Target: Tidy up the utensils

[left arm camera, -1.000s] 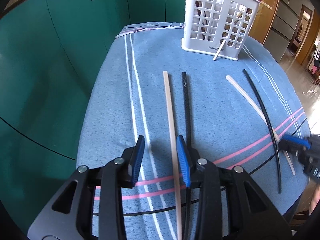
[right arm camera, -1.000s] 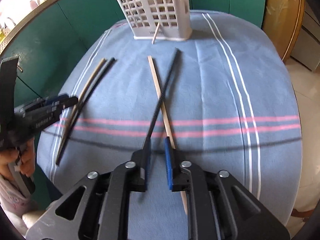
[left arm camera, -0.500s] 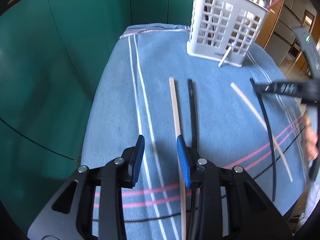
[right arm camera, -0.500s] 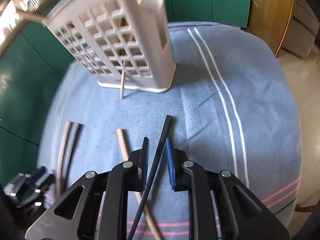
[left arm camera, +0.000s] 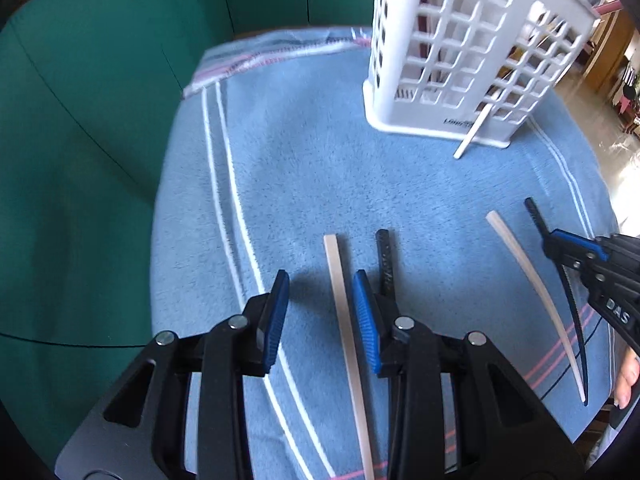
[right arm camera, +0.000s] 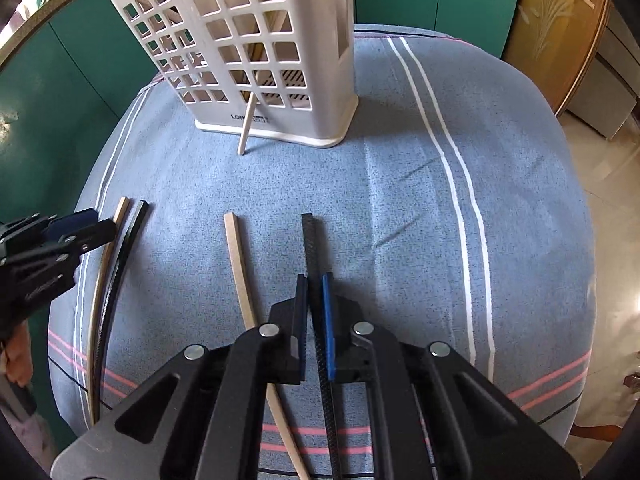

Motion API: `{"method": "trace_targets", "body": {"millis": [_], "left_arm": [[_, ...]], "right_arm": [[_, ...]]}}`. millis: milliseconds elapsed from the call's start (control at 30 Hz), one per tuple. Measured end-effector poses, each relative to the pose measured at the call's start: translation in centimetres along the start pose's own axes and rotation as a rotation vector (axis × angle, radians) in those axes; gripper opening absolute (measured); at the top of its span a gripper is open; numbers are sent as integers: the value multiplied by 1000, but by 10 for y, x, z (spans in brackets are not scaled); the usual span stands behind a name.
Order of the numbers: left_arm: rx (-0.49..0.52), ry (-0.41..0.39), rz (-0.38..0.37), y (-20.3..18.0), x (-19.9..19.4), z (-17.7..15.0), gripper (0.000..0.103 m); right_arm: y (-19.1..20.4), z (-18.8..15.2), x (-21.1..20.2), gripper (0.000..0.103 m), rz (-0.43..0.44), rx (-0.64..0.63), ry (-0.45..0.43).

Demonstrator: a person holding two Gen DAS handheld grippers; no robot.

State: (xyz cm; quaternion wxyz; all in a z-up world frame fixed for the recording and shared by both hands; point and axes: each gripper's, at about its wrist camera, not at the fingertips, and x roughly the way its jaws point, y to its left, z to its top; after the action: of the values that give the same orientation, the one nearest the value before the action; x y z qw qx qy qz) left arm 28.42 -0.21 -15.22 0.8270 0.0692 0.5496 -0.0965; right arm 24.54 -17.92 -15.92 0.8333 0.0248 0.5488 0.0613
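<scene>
Two pairs of chopsticks lie on the blue striped cloth (left arm camera: 304,168) in front of a white slotted basket (left arm camera: 460,60). My left gripper (left arm camera: 322,280) is open and points down over the left pair. A wooden chopstick (left arm camera: 334,256) lies between its fingers, close to the right pad, and its black mate (left arm camera: 383,252) lies just outside. My right gripper (right arm camera: 314,278) has its jaws closing, and they pinch the black chopstick (right arm camera: 308,240) of the right pair. That pair's wooden chopstick (right arm camera: 238,256) lies free to the left of it.
A short wooden stick (right arm camera: 246,128) leans out through the basket's (right arm camera: 260,40) lower front. Green cabinets (left arm camera: 100,120) stand close behind and left of the table. The cloth drops off at the table's rounded edges on both sides. A wooden door (right arm camera: 560,32) is at the right.
Both grippers have moved forward along the chopsticks toward the basket, which now looms larger. The right jaws have narrowed onto the black chopstick. The left jaws stay equally wide.
</scene>
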Motion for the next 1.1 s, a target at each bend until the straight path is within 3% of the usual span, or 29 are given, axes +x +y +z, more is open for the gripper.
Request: {"method": "trace_targets", "body": {"millis": [267, 800, 933, 1100], "left_arm": [[37, 55, 22, -4, 7, 16, 34], [24, 97, 27, -6, 16, 32, 33], [38, 86, -2, -13, 14, 28, 8], [31, 14, -4, -19, 0, 20, 6]], "right_arm": [[17, 5, 6, 9, -69, -82, 21], [6, 29, 9, 9, -41, -104, 96], [10, 33, 10, 7, -33, -102, 88], [16, 22, -2, 7, -9, -109, 30]]}}
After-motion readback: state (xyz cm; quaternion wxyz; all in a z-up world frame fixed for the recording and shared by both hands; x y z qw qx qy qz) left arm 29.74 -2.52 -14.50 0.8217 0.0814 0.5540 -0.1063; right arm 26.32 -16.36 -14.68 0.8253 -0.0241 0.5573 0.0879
